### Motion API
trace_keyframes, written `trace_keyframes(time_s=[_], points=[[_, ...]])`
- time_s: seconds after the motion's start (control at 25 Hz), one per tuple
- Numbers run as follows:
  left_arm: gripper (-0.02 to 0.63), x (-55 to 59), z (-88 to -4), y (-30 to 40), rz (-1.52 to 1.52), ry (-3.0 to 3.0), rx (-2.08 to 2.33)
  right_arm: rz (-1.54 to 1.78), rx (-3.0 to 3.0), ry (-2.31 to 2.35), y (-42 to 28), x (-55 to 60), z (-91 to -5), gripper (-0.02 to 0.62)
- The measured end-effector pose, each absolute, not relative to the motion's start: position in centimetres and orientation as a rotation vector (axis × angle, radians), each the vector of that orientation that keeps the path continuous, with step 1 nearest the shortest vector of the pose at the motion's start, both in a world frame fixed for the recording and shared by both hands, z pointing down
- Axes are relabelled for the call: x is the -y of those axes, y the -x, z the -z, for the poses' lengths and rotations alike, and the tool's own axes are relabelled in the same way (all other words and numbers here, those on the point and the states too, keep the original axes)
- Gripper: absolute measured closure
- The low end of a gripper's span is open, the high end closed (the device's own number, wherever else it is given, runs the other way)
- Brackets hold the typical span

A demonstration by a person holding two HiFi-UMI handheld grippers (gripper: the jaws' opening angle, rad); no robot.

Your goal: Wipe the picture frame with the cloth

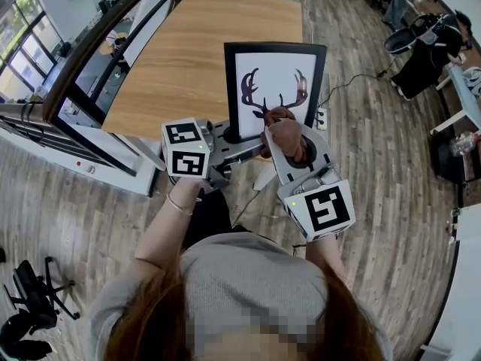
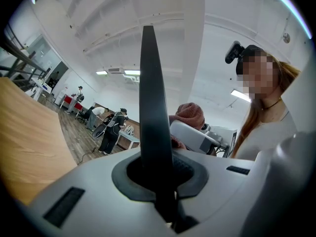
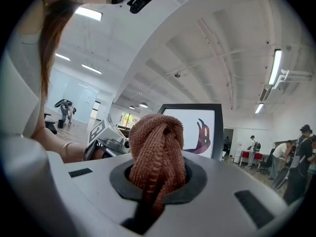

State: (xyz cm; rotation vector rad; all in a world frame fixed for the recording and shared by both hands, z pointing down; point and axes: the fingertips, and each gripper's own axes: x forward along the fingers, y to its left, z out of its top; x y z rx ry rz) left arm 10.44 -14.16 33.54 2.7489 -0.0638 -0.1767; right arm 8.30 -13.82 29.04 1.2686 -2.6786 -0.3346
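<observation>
The picture frame, black-edged with a dark antler print on white, stands upright at the near end of the wooden table. My left gripper is shut on its lower left corner; in the left gripper view the frame shows edge-on between the jaws of that gripper. My right gripper is shut on a bunched brown cloth, which lies against the lower middle of the print. The right gripper view shows the cloth bulging out of that gripper, with the frame just beyond it.
The wooden table stretches away behind the frame. A black railing runs along the left. A power strip lies on the floor by the table's right edge. An office chair stands at the lower left.
</observation>
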Motion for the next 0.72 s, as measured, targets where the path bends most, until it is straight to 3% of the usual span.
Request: trace_keyframes(time_s=[0.72], points=[[0.563, 13.8, -32.2, -10.2, 0.21, -2.757, 0.1, 0.206, 2.733, -1.232, -10.3, 11.9, -29.6, 0.549]])
